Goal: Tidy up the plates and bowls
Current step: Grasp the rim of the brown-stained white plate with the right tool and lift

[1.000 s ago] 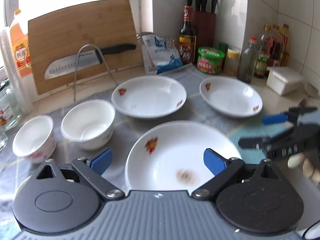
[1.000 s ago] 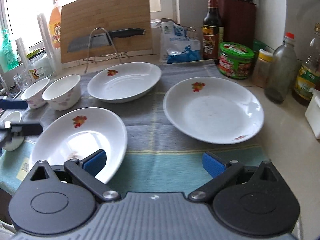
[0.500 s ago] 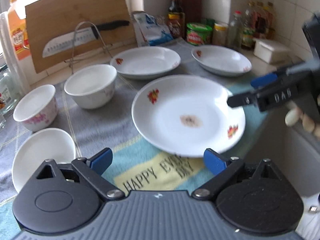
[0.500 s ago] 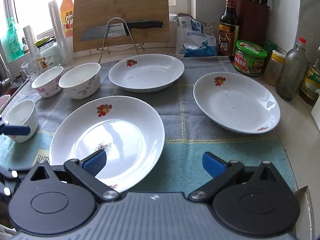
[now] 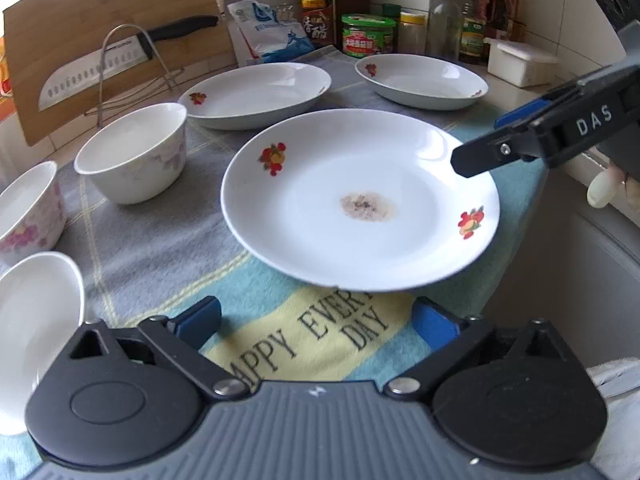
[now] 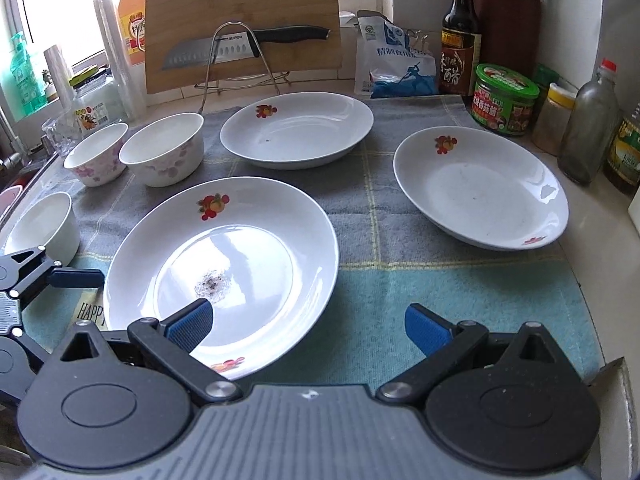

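The stained plate (image 5: 360, 200) lies on the towel (image 5: 160, 240) on the desk, just beyond the spread, empty left gripper (image 5: 316, 320), whose jaws have just been opening. The right gripper (image 6: 308, 328), also spread, hovers over its near rim. A shallow pinch on that sloping rim might slip and tip the plate.

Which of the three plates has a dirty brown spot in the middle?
The nearest plate, at the front of the towel. It has a brownish smudge at its centre; the back plate and the right-hand plate have none.

The left hand-held gripper (image 5: 316, 322), its jaws just opened wide with nothing between, hovers before a stained flowered plate (image 5: 360, 204) on the towel (image 5: 168, 248); the right hand-held gripper (image 5: 486, 140) overhangs its rim.
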`<action>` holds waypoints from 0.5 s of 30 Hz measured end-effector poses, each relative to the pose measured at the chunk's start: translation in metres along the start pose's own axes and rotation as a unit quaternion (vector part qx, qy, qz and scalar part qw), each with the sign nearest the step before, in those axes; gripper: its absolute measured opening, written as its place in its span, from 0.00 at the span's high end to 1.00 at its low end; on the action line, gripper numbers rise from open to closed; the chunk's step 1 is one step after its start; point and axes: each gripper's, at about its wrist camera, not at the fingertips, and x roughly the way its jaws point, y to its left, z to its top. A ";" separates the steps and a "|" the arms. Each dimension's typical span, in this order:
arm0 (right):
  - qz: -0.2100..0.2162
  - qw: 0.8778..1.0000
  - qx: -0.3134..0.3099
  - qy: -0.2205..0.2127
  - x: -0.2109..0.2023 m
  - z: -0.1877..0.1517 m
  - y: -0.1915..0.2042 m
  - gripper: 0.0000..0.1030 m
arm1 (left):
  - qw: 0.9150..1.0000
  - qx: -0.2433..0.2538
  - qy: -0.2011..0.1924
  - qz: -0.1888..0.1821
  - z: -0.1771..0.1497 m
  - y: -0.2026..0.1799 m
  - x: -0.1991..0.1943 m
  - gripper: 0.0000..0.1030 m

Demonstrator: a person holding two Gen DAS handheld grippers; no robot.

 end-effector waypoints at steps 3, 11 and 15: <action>0.011 1.000 0.001 0.008 0.007 0.005 -0.004 0.00 | 1.000 0.002 0.000 -0.011 0.004 0.001 0.005 0.00; 0.061 0.997 -0.010 0.042 0.033 0.021 -0.011 0.00 | 0.999 0.004 -0.003 -0.032 0.008 0.007 0.012 0.00; 0.077 0.994 -0.031 0.068 0.049 0.025 -0.011 0.00 | 0.999 0.010 -0.003 -0.037 0.009 0.008 0.013 0.00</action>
